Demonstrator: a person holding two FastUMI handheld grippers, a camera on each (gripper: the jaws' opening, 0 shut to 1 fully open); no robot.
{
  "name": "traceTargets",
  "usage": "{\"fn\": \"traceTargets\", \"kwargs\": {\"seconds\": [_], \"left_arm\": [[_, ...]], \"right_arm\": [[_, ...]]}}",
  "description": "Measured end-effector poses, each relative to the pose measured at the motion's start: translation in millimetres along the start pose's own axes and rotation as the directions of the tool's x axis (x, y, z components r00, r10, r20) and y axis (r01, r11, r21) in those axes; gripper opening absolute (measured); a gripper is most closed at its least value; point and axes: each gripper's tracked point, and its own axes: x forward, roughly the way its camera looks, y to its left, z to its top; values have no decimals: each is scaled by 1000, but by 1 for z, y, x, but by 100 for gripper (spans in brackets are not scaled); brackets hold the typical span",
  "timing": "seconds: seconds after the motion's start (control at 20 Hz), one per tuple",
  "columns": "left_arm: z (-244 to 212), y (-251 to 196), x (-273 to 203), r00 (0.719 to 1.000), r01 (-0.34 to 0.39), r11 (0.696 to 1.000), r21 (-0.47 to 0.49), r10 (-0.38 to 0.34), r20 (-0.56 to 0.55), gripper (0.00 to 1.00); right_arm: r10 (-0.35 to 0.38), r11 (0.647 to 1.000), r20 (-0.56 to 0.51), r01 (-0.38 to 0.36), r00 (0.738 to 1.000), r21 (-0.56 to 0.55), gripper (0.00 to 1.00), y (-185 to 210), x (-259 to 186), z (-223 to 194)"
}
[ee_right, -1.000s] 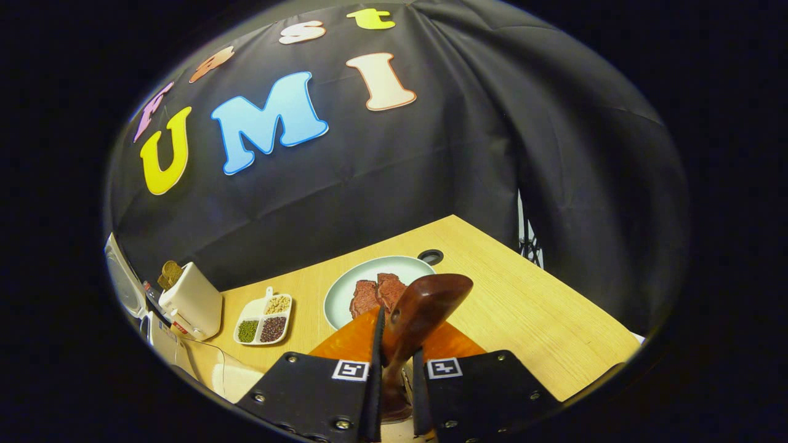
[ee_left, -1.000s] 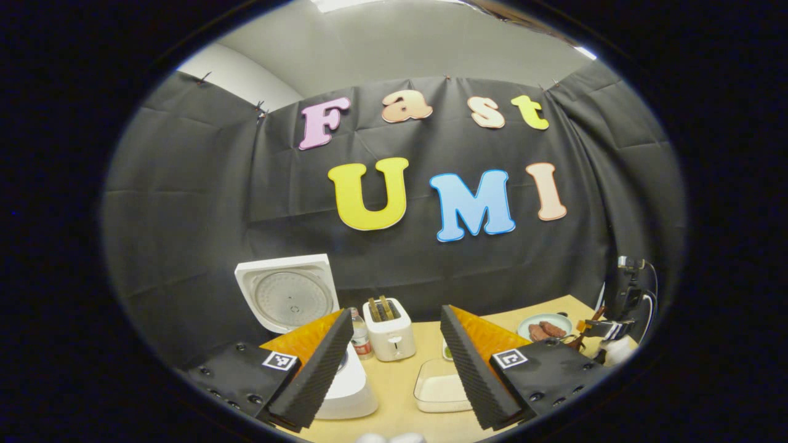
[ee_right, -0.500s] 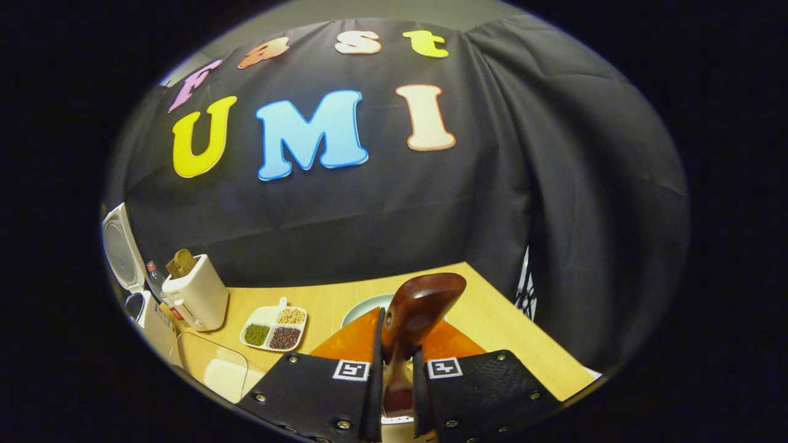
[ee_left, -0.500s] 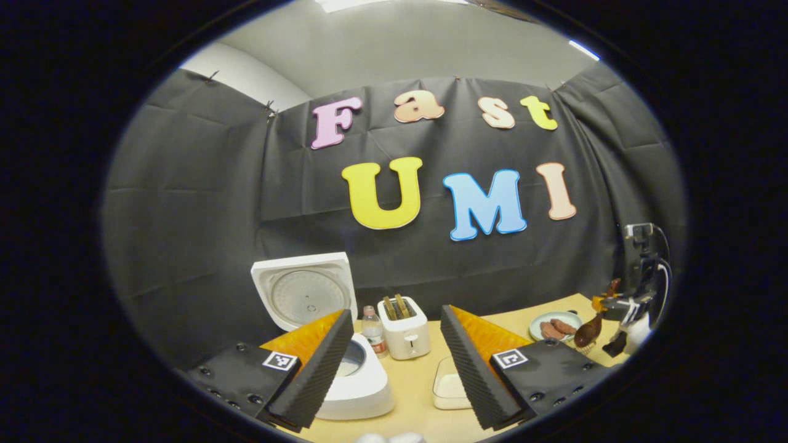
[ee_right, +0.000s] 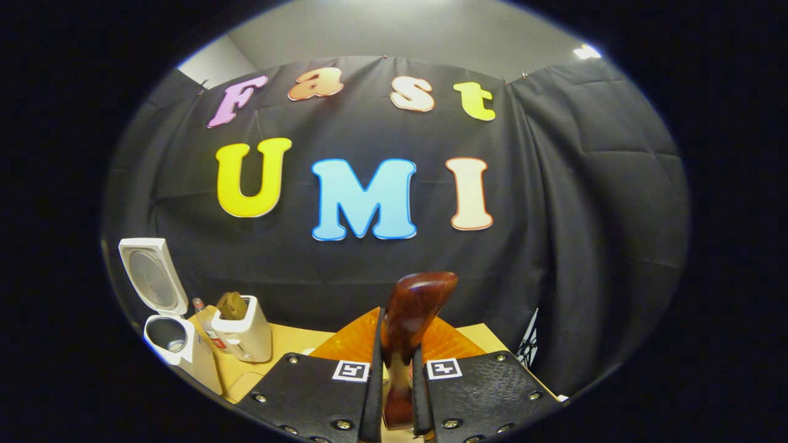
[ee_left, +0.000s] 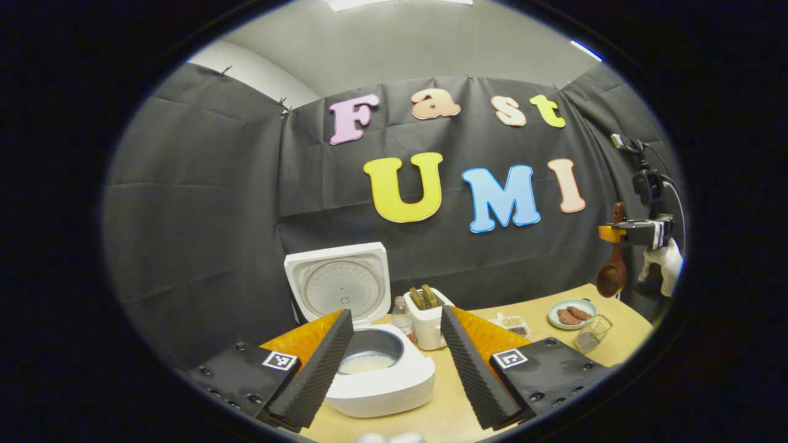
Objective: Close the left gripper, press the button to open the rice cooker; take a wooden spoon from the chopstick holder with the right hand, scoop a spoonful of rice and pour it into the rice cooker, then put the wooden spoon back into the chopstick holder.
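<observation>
My right claw (ee_right: 394, 394) is closed on the wooden spoon (ee_right: 411, 314), held high above the tabletop (ee_left: 615, 320). My left claw (ee_left: 394, 363) stays wide apart over the rice cooker (ee_left: 375, 363), whose lid stands up. The chopstick holder (ee_left: 592, 333) sits near a plate (ee_left: 572, 314), before the black cloth wall (ee_left: 197, 203).

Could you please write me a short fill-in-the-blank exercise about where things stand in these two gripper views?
1. The rice cooker has its lid ____.
2. The right hand-held gripper is shut on the wooden ____.
3. The left hand-held gripper has its fingers ____.
4. The toaster holds slices of ____.

Missing words: open; spoon; apart; bread
</observation>
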Motion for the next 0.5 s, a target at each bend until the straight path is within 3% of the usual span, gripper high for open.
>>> {"fn": "traceTargets", "kwargs": {"seconds": [0.2,0.5], "left_arm": [[1,11,-6,1000,9,1000,12,-10,24,100],[-18,19,-12,1000,14,1000,21,-14,-1,100]], "right_arm": [[89,993,-10,-90,996,-77,20,70,-4,-13],[162,974,-105,-177,981,-144,20,140,6,-86]]}}
